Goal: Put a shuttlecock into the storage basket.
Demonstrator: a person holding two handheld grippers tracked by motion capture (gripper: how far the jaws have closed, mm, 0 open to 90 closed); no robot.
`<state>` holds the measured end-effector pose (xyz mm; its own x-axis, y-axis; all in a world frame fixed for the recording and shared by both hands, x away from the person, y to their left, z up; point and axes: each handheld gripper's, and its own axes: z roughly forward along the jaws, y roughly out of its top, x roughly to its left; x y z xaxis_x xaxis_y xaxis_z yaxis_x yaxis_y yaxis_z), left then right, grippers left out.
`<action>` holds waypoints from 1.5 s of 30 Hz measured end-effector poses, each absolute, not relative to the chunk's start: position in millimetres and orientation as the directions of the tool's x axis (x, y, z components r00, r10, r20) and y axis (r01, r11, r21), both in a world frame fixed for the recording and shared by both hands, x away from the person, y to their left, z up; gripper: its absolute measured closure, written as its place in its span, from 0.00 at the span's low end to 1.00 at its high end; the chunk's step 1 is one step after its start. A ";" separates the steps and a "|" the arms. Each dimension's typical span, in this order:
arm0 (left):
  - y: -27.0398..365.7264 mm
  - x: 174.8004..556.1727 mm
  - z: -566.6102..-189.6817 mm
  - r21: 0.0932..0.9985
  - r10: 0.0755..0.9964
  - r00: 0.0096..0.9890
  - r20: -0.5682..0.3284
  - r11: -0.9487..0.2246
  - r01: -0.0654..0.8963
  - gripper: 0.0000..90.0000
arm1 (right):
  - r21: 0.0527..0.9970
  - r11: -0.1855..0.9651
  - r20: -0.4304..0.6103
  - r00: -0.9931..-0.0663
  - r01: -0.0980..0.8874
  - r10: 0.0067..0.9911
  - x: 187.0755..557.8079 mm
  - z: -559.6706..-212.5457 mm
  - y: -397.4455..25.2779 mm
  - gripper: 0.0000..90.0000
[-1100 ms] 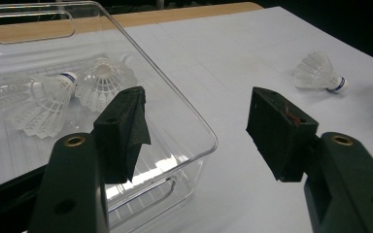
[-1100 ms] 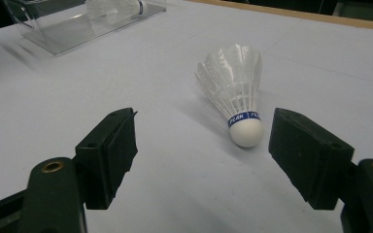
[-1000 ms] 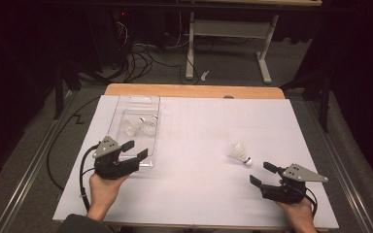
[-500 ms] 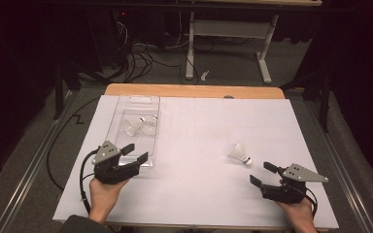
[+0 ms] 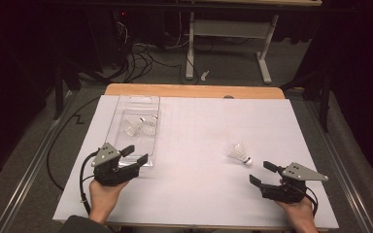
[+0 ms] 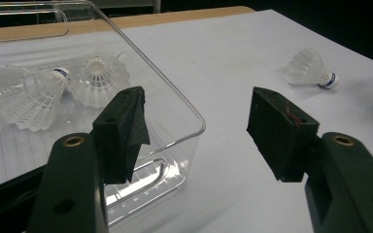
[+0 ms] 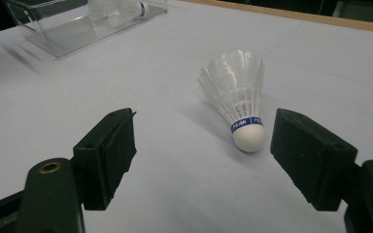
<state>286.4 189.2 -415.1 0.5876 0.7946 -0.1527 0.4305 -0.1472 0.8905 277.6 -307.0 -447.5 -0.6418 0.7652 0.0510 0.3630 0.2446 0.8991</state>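
A white feathered shuttlecock with a blue band round its rounded cork [image 5: 238, 154] lies on its side on the white sheet covering the wooden table [image 5: 204, 141], at the right half and well apart from the clear rectangular plastic box [image 5: 137, 127] at the left. The right gripper [image 5: 261, 174] rests low near the table's front edge, just beside the shuttlecock and not touching it; its black padded jaws are spread wide with nothing between them, and in the right gripper view the shuttlecock's cork end points toward the camera, closer to the jaw on that view's right. The left gripper [image 5: 135, 154] sits at the near end of the plastic box, jaws also wide apart and holding nothing; in the left gripper view one jaw stands in front of the box's near corner. Inside the box lie two more white shuttlecocks [image 6: 60, 90], side by side.
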 end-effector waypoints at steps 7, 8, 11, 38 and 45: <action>184.0 282.5 -417.7 0.893 0.788 0.597 -0.149 -0.152 0.423 0.43 | 0.900 0.259 0.032 -0.648 0.349 0.761 276.5 -441.1 -300.8 0.27; 183.6 282.7 -418.1 0.893 0.787 0.598 -0.149 -0.153 0.423 0.43 | 0.900 0.259 0.034 -0.648 0.351 0.761 277.3 -440.6 -300.4 0.27; 182.4 284.1 -419.8 0.888 0.783 0.603 -0.151 -0.160 0.430 0.43 | 0.899 0.249 0.046 -0.643 0.361 0.765 281.3 -439.4 -299.8 0.27; 182.0 283.7 -421.0 0.892 0.780 0.605 -0.159 -0.149 0.427 0.43 | 0.901 0.223 0.052 -0.601 0.373 0.798 316.8 -430.6 -282.8 0.27; 181.3 283.7 -421.6 0.892 0.780 0.605 -0.159 -0.149 0.426 0.43 | 0.900 0.221 0.050 -0.593 0.375 0.803 322.9 -430.9 -279.4 0.27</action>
